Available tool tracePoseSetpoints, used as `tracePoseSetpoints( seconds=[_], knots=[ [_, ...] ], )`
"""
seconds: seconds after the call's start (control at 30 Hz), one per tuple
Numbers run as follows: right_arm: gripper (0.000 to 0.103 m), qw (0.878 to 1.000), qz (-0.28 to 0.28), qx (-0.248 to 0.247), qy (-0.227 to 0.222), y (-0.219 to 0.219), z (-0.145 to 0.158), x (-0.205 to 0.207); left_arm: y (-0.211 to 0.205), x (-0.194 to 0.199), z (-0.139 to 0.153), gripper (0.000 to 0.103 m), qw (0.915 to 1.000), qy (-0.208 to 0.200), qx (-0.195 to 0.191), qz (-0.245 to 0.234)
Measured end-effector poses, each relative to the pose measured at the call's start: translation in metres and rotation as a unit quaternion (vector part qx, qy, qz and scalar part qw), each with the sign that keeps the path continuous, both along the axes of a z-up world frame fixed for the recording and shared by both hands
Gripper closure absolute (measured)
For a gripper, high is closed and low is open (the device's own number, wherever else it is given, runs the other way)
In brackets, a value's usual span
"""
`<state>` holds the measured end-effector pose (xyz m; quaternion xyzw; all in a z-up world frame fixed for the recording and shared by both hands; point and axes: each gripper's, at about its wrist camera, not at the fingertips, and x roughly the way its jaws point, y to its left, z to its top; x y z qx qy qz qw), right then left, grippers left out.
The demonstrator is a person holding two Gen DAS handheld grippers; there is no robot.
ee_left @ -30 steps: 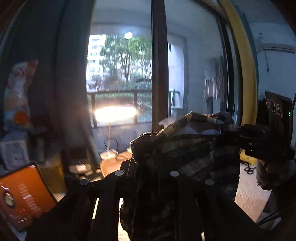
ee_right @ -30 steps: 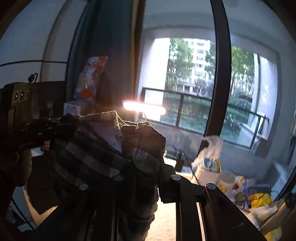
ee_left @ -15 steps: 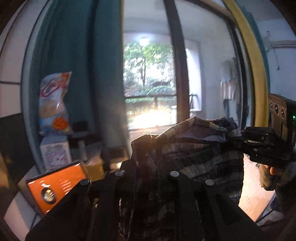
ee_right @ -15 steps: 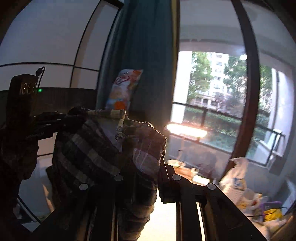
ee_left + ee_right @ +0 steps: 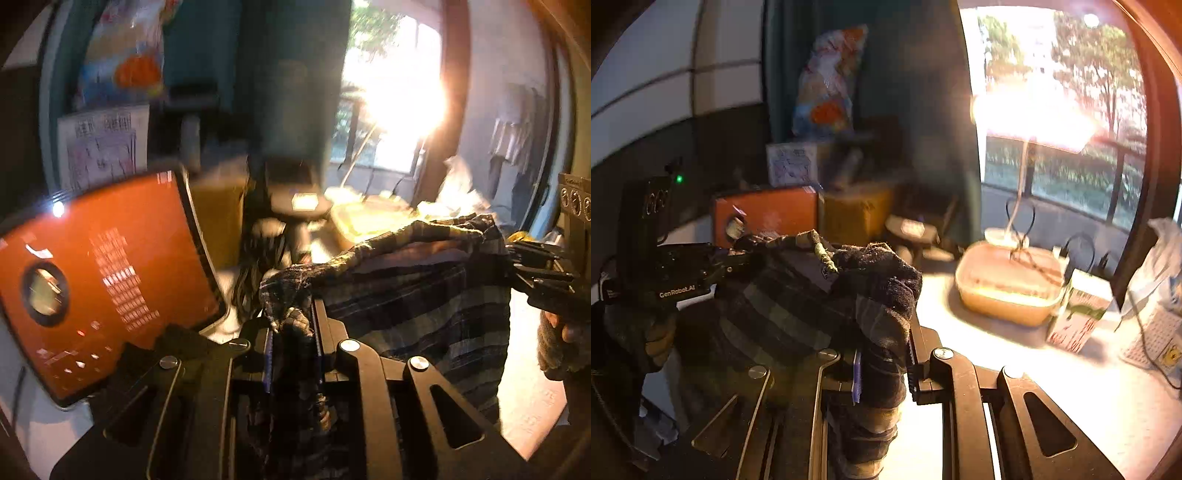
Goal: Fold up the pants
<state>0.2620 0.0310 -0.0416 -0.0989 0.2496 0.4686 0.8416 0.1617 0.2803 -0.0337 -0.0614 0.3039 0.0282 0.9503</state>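
The dark plaid pants (image 5: 417, 295) hang stretched between my two grippers, held up in the air by the waistband. My left gripper (image 5: 291, 332) is shut on one waistband corner; the cloth bunches between its jaws. My right gripper (image 5: 882, 354) is shut on the other corner of the pants (image 5: 798, 306). In the left wrist view the right gripper (image 5: 543, 273) shows at the far right, gripping the fabric edge. In the right wrist view the left gripper (image 5: 701, 262) shows at the left. The legs hang below, hidden.
An orange box (image 5: 96, 280) stands close at the left. A lit desk lamp (image 5: 1030, 122) stands over a shallow tray (image 5: 1008, 288) on the white table (image 5: 1052, 398). A carton (image 5: 1078, 314), a brown cardboard box (image 5: 857, 214) and a snack bag (image 5: 827, 81) stand behind.
Both grippers have tilted down and swung left with the pants; the view dropped from window and curtain to the cluttered tabletop. The orange box is much closer. The grip is unchanged.
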Motion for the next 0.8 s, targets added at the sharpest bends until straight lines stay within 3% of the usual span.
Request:
tracePoseSetpoints(
  seconds=[0.1,0.23,0.3,0.4,0.6,0.8],
  knots=[
    [0.082,0.999,-0.011,-0.02,0.024,0.014,-0.022,0.022,0.004,0.016,-0.02,0.08,0.9996,0.024,0.013,0.009],
    [0.063,0.998,-0.043,-0.044,0.034,0.023,-0.041,0.044,0.007,0.031,-0.036,0.063,0.9968,0.048,0.051,0.038],
    [0.048,0.997,-0.053,-0.044,0.044,0.021,-0.045,0.053,0.009,0.033,-0.039,0.047,0.9963,0.055,0.05,0.043],
    [0.048,0.996,-0.058,-0.045,0.048,0.016,-0.047,0.059,0.014,0.031,-0.034,0.026,0.995,0.05,0.061,0.061],
    [0.047,0.996,-0.06,-0.045,0.048,0.003,-0.045,0.056,0.02,0.015,-0.007,0.023,0.9942,0.016,0.051,0.093],
    [0.047,0.996,-0.063,-0.04,0.044,-0.019,-0.039,0.039,-0.015,-0.003,0.01,0.022,0.9964,0.001,0.047,0.07]
  ],
)
